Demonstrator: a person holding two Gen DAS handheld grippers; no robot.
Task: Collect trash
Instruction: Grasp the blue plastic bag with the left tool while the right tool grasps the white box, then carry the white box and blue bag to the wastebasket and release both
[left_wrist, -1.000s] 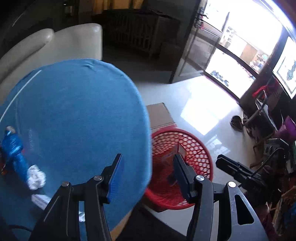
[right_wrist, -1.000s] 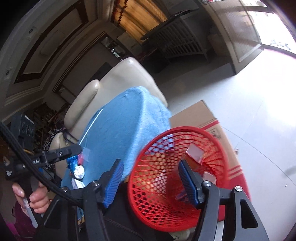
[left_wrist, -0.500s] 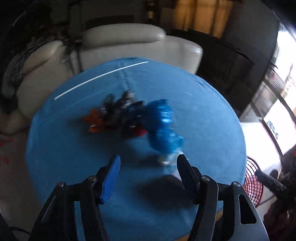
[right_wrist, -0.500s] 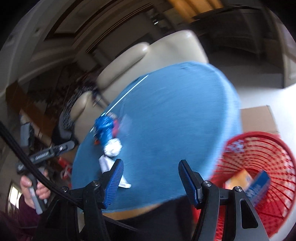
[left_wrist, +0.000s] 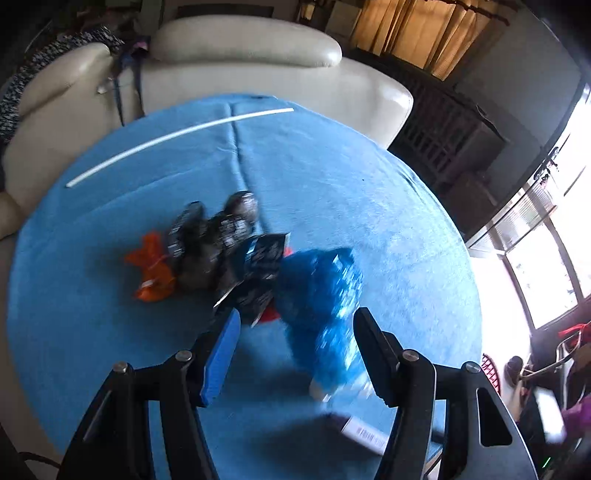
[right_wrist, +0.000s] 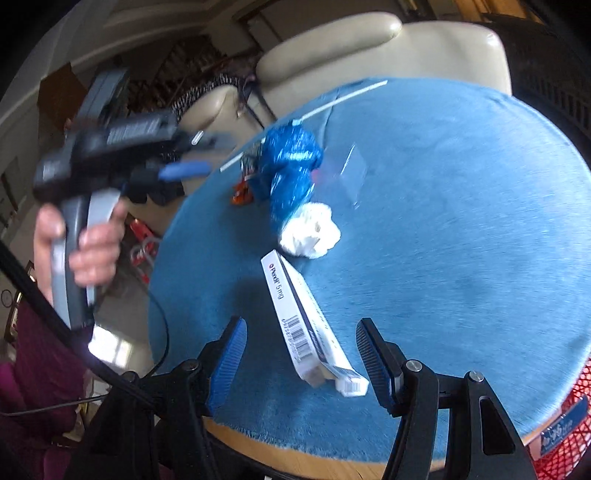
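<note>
On the round table's blue cloth (left_wrist: 388, 206) lies a heap of trash: an orange wrapper (left_wrist: 151, 269), black wrappers (left_wrist: 210, 236), a dark packet (left_wrist: 262, 266) and a crumpled blue foil bag (left_wrist: 321, 306). My left gripper (left_wrist: 297, 317) hovers open over the near end of the blue bag, its pads clear of it. In the right wrist view a white medicine box (right_wrist: 306, 325) lies between the fingers of my open right gripper (right_wrist: 301, 325), untouched. Beyond it sit a white tissue ball (right_wrist: 310, 232), the blue foil bag (right_wrist: 291, 162) and a clear plastic wrapper (right_wrist: 351, 170).
A red mesh basket (right_wrist: 565, 435) holding a packet stands below the table's right edge. A cream sofa (left_wrist: 240, 48) backs the table. A thin white stick (left_wrist: 177, 133) lies across the far cloth. A person's hand (right_wrist: 92, 240) holds the left gripper's handle at the table's left.
Both views have swung from the red basket to the tabletop. The left gripper has closed in on the trash heap, and the right now hangs over the white box.
</note>
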